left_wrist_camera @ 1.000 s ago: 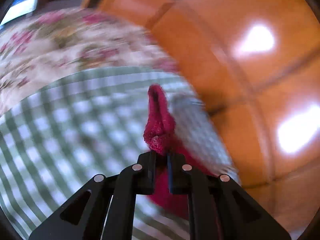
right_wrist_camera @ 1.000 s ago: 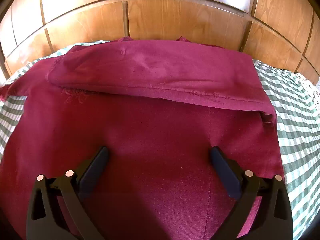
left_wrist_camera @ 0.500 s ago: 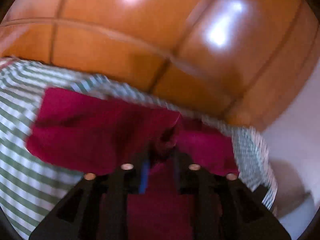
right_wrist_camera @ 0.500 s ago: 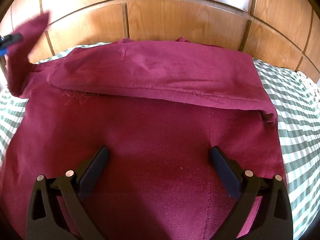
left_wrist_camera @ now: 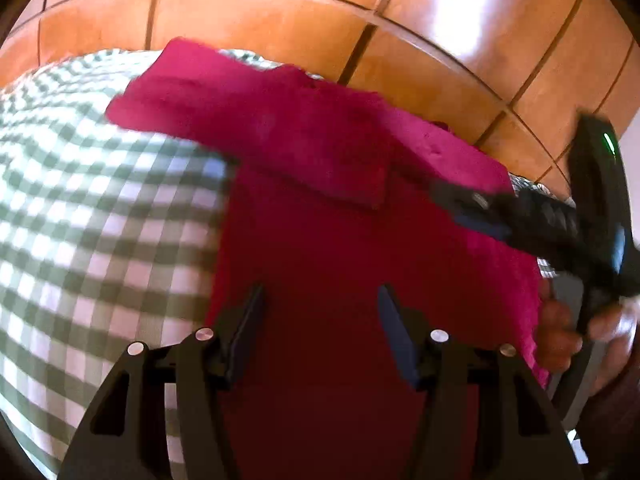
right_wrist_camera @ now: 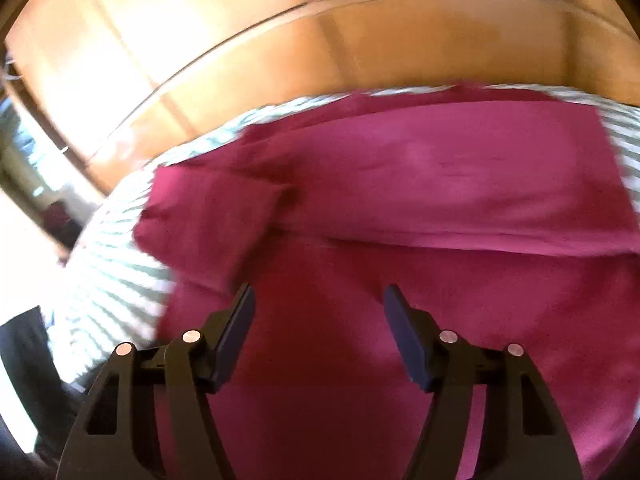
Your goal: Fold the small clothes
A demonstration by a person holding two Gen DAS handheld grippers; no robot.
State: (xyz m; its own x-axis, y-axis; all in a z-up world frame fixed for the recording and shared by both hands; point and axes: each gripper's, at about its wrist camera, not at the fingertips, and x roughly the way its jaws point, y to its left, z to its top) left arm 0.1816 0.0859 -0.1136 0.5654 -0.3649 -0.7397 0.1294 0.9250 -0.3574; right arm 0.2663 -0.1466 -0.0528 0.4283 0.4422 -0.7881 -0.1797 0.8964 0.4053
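A dark red garment [left_wrist_camera: 320, 248] lies spread on a green and white checked cloth [left_wrist_camera: 100, 220]. Its far part is folded over toward me, and a sleeve [left_wrist_camera: 256, 136] lies folded across its left side. The garment also shows in the right wrist view [right_wrist_camera: 420, 240], with the sleeve [right_wrist_camera: 208, 220] at its left. My left gripper [left_wrist_camera: 320, 300] is open and empty above the garment's near part. My right gripper [right_wrist_camera: 320, 300] is open and empty above the garment. It also shows in the left wrist view [left_wrist_camera: 520, 220], over the garment's right side, held by a hand [left_wrist_camera: 560, 332].
A wooden panelled headboard [left_wrist_camera: 280, 12] rises directly behind the garment; it also shows in the right wrist view [right_wrist_camera: 320, 40]. The checked cloth [right_wrist_camera: 112, 280] extends to the left of the garment. A bright room opening lies at the far left of the right wrist view.
My left gripper let go of the sleeve, which now lies folded over the garment's left side, and opened. My right gripper swung left and tilted up; both views are blurred by motion.
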